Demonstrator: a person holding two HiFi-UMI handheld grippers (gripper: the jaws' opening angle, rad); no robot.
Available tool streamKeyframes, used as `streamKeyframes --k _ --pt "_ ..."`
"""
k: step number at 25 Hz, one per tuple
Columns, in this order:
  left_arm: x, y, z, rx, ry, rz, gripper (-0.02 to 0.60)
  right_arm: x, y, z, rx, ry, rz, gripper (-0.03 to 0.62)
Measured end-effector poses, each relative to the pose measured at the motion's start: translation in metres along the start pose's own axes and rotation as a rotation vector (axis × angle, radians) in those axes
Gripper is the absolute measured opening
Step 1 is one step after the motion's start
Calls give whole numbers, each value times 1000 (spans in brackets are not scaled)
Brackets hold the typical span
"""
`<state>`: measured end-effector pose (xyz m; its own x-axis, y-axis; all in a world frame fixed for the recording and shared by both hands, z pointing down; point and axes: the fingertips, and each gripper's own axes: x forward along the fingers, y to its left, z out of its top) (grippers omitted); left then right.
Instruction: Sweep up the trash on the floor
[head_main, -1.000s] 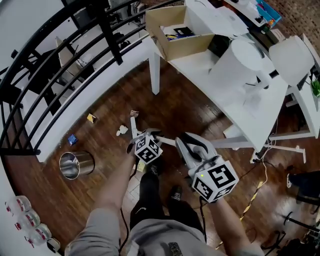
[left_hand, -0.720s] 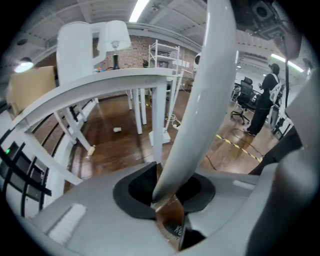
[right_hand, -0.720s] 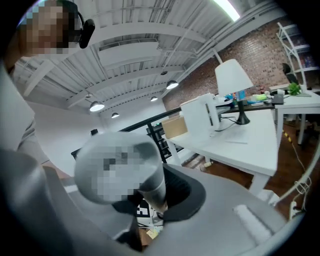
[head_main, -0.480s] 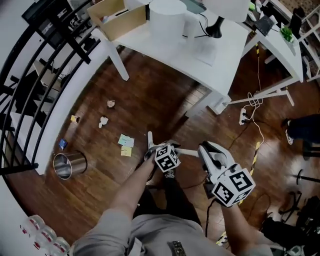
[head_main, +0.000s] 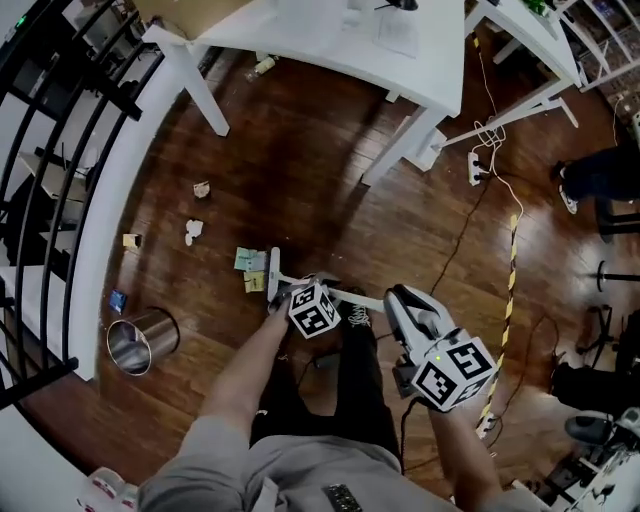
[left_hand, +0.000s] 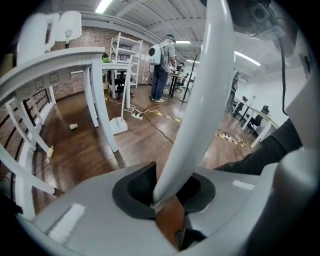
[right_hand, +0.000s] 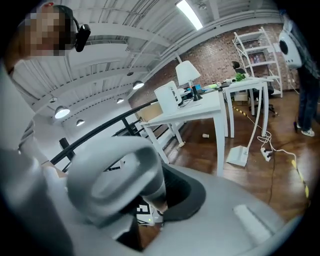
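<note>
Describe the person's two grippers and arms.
The left gripper and right gripper are pale grey, with black jaw pads and a white cube of black square markers each. Grey short-sleeved top; a dark cable hangs off the right. The left's jaws just eased open, white pole between them.

Jaws clamped, angled downward: left hand-held gripper (head_main: 287, 295), right hand-held gripper (head_main: 397, 299).

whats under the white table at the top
Beneath the white table only dark wood floor and one small pale scrap by its edge show. The tabletop hides the floor further in.
</note>
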<state>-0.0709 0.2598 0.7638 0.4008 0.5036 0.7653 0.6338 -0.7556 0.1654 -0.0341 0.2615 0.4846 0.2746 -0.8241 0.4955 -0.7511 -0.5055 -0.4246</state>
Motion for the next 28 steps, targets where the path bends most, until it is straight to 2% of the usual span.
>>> streamKeyframes --k 5,13,16,22,28 --pt "-49 21 -73 42 40 28 83 35 67 -32 24 -34 16 61" --pt "-115 74 -164 -28 102 116 80 115 144 -45 3 -5 134 61" --pt "-138 90 -183 -53 114 140 78 137 169 -41 -15 10 169 61" --pt "-178 115 -170 -73 112 162 75 151 194 0 -41 26 215 61" --pt "-182 183 -97 -81 89 218 75 168 160 82 -88 -9 245 61"
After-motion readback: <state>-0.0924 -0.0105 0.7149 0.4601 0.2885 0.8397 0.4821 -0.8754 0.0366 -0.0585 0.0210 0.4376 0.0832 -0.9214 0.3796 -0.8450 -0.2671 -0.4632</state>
